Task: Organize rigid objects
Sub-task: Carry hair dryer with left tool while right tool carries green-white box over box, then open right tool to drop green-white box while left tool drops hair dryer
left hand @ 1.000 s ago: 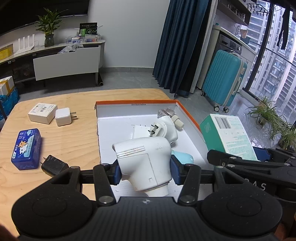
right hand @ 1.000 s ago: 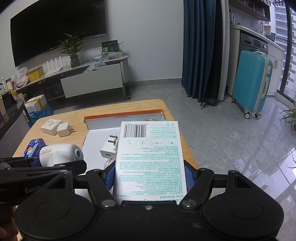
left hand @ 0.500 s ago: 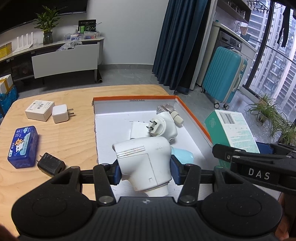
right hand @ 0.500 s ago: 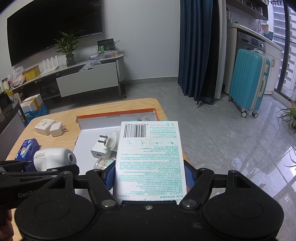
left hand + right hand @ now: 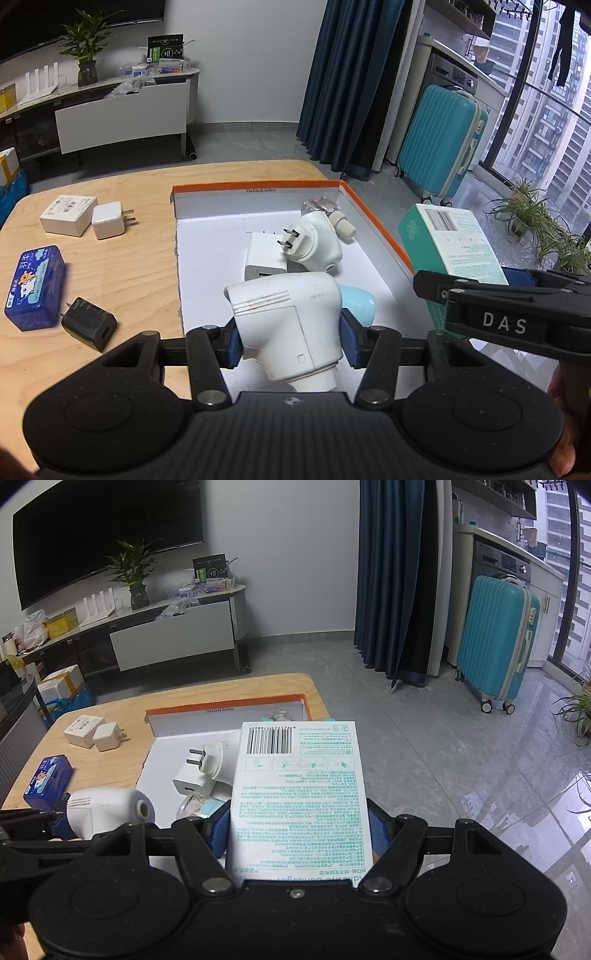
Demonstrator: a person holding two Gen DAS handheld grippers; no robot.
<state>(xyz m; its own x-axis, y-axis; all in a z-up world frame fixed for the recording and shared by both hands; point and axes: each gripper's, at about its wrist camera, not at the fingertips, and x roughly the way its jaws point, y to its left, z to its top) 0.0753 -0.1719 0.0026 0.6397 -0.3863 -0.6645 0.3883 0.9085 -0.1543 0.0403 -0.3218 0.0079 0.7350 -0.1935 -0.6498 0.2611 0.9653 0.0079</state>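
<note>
Left gripper [image 5: 290,345] jaws pinch the white angled adapter [image 5: 286,325]; right gripper [image 5: 297,830] jaws pinch the bandage box [image 5: 299,794]. Both hover over the crowded orange-rimmed box [image 5: 373,225]. Risk: grippers colliding, or a drop landing on the plug adapter [image 5: 314,243].

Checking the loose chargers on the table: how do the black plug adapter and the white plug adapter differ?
The small black cube adapter lies near the blue tin, prongs pointing away; the small white cube adapter lies farther off, against a white box, prongs pointing right. Both sit on the wooden table, outside the orange-rimmed box.
</note>
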